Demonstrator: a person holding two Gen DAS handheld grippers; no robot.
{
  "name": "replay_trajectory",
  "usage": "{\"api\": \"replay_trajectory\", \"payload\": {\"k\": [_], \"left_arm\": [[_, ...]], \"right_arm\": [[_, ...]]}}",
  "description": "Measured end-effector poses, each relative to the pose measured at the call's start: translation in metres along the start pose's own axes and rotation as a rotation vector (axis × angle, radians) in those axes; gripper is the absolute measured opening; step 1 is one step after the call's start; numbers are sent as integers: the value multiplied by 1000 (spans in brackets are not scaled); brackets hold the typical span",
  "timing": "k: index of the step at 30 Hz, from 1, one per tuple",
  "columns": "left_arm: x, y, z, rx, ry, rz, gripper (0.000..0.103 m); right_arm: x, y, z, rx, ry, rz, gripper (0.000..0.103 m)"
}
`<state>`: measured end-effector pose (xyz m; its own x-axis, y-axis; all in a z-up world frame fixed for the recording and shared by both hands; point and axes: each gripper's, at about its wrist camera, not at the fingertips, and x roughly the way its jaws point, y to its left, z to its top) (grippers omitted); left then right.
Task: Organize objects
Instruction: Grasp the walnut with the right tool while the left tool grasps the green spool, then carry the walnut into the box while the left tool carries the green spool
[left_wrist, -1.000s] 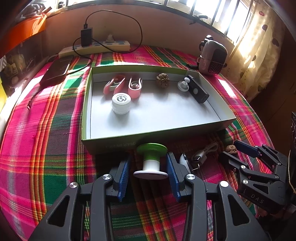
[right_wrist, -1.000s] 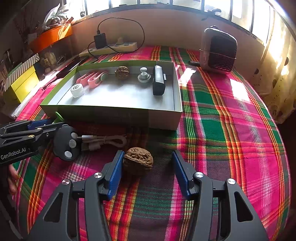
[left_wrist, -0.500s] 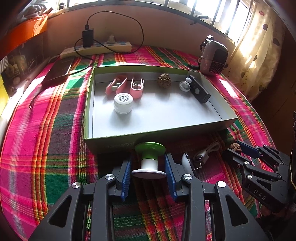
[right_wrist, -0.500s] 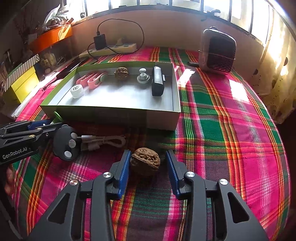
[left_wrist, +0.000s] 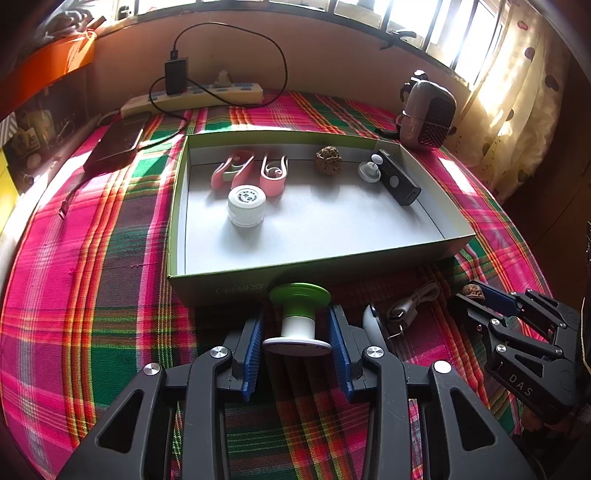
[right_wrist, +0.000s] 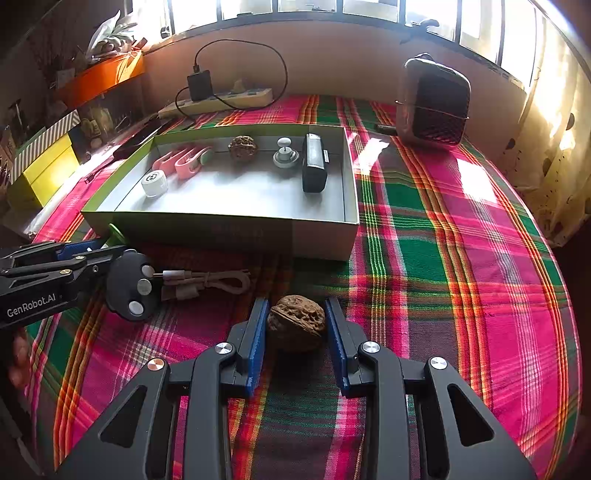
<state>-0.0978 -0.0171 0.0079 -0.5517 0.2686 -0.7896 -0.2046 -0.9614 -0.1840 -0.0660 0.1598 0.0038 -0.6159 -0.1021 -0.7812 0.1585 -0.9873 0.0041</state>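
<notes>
On the plaid cloth in front of the green box (left_wrist: 177, 206), my left gripper (left_wrist: 296, 325) is shut on an upright green-topped white spool (left_wrist: 299, 297); its blue pads touch the white base. In the right wrist view my right gripper (right_wrist: 296, 317) has its jaws closing on a brown walnut (right_wrist: 297, 325), both pads against its sides. The box holds a white jar (left_wrist: 246, 205), pink clips (left_wrist: 255, 171), another walnut (left_wrist: 328, 160), a small white knob (left_wrist: 369, 170) and a black device (left_wrist: 397, 181).
Between the two grippers lie a black round button device (right_wrist: 131, 290) and a coiled white cable (right_wrist: 207, 282). Behind the box are a power strip (left_wrist: 192, 98), a dark phone (left_wrist: 118, 142) and a small heater (right_wrist: 436, 103). Yellow boxes (right_wrist: 48, 166) stand at the left.
Both pairs of jaws narrowed. The left pads came in onto the spool's base. The right pads came in against the walnut. Neither hand shifted.
</notes>
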Motion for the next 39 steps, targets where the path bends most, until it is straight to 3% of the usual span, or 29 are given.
{"api": "replay_trajectory", "payload": {"k": [13,25,39], "left_arm": [[-5,3,-1,-1,-4,1,32],[-30,-3,7,17,-58,-3,32],[-30,1,31,3,-87,4,32]], "right_arm": [[-1,1,0,4,-3,6,32],[-16,5,13,-12,-50,36,32],[-15,21,60,-71,-106,111,32]]}}
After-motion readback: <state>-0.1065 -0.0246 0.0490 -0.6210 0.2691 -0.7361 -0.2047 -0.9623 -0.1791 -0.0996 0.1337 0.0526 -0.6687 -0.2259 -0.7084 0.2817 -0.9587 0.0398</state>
